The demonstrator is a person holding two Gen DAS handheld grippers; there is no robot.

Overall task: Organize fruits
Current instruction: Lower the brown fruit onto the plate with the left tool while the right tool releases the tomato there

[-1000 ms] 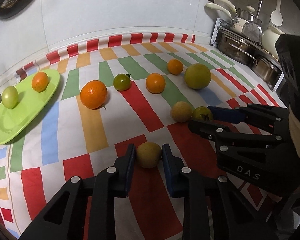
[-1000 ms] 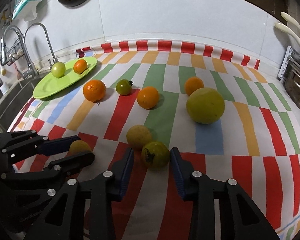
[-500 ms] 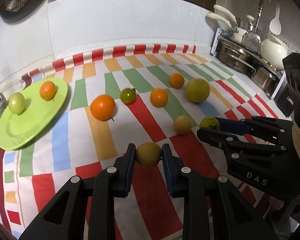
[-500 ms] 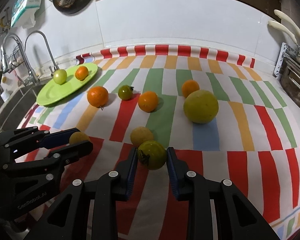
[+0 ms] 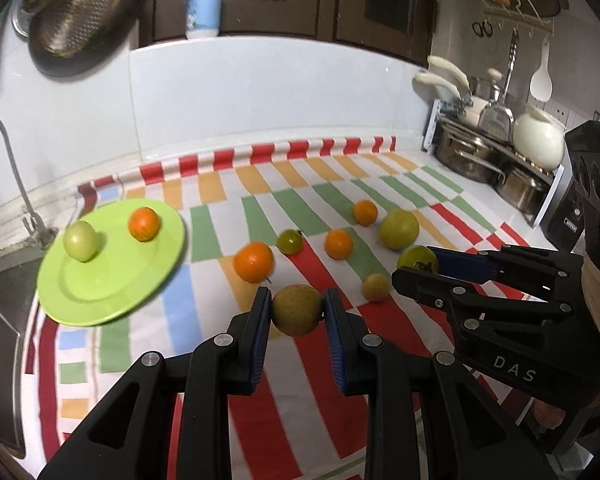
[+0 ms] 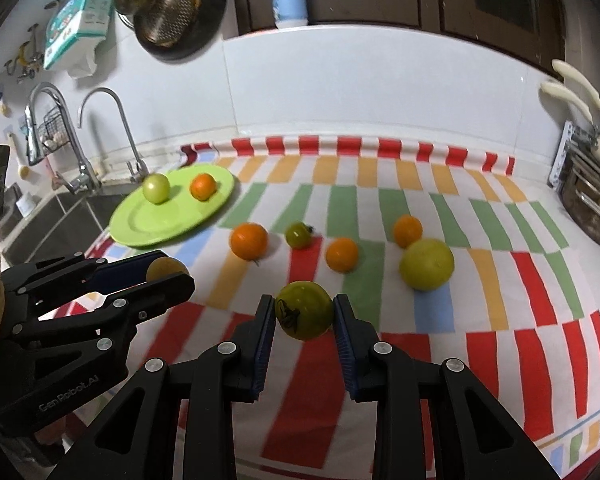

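fruits: eleven; plate: one

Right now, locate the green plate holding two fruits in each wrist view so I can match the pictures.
Left wrist view: the round lime-green plate sits left of centre, near the sink.
Right wrist view: the same plate lies upper left, by the faucets.
Shared landmark: the large yellow-green fruit on the striped cloth.

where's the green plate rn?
The green plate sits at the far left of the striped cloth in both wrist views, next to the sink faucet, carrying a green fruit and a small orange.
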